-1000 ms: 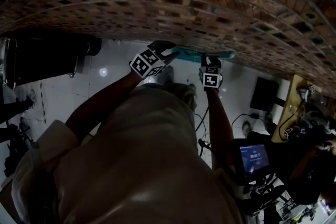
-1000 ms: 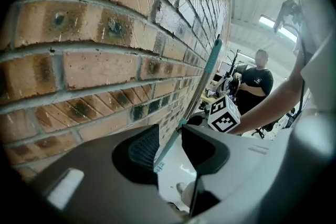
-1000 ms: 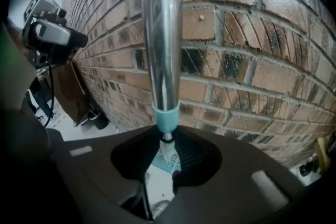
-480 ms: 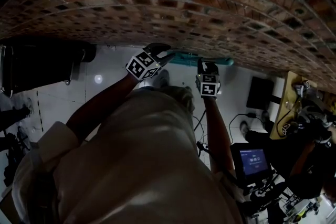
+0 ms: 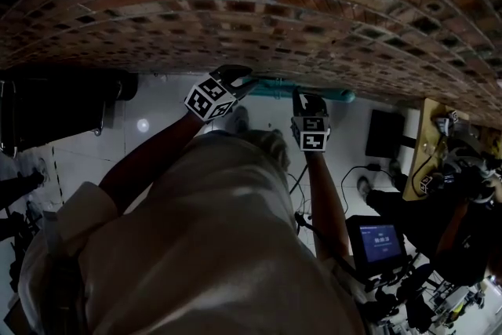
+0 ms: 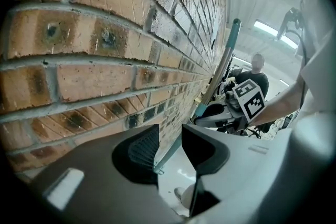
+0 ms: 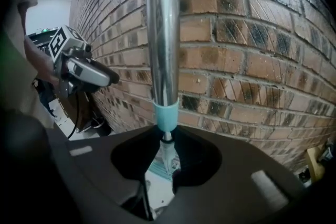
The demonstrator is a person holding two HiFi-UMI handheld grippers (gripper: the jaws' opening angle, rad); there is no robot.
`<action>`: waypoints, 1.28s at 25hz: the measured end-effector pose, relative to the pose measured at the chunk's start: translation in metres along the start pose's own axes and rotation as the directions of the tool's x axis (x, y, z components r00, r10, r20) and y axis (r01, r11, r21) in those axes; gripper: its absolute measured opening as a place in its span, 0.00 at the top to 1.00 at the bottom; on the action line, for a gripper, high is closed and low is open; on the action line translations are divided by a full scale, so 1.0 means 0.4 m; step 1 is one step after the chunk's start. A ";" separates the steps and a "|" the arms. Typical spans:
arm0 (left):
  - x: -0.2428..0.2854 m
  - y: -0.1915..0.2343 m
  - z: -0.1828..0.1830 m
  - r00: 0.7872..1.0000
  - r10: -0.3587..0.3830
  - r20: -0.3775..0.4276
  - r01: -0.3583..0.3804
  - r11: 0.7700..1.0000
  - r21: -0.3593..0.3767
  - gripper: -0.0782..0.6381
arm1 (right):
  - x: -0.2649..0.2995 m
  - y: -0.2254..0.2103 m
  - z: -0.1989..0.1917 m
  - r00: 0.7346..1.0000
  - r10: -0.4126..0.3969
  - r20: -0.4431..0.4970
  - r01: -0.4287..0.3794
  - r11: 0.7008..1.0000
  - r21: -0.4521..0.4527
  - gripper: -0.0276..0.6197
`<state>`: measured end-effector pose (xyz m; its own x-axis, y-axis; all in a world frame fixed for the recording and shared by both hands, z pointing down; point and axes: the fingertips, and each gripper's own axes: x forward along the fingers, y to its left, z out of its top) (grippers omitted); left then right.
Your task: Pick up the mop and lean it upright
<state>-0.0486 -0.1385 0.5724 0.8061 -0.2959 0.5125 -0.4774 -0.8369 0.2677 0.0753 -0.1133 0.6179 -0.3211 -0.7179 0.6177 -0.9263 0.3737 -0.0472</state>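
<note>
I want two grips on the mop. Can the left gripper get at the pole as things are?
Likely yes: the left gripper has its jaws apart, the mop pole runs just ahead of them beside the brick wall, and nothing stands between.

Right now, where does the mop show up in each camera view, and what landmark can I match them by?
Head view: mop, a teal bar slightly above centre.
Left gripper view: mop, a slanting pole right of centre.
Right gripper view: mop, an upright silver pole at centre.
Shared landmark: brick wall, close behind the mop in every view.
</note>
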 end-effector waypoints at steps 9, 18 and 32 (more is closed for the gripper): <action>-0.016 0.002 0.036 0.999 -0.020 0.050 0.022 0.999 -0.027 0.68 | -0.070 0.008 0.103 0.999 -0.025 0.045 0.025 1.000 -0.011 0.82; -0.020 0.007 0.046 0.998 -0.021 0.067 0.023 0.999 -0.027 0.68 | -0.101 -0.008 0.112 0.999 -0.050 0.019 0.049 0.999 0.016 0.82; -0.021 0.025 0.066 0.997 0.023 0.080 -0.020 0.999 -0.040 0.68 | -0.146 -0.033 0.146 0.998 -0.049 0.026 0.049 0.999 0.014 0.82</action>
<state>-0.0506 -0.1565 0.5492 0.8201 -0.3510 0.4518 -0.5070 -0.8119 0.2895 0.0946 -0.1107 0.5365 -0.2803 -0.7504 0.5986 -0.9436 0.3299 -0.0282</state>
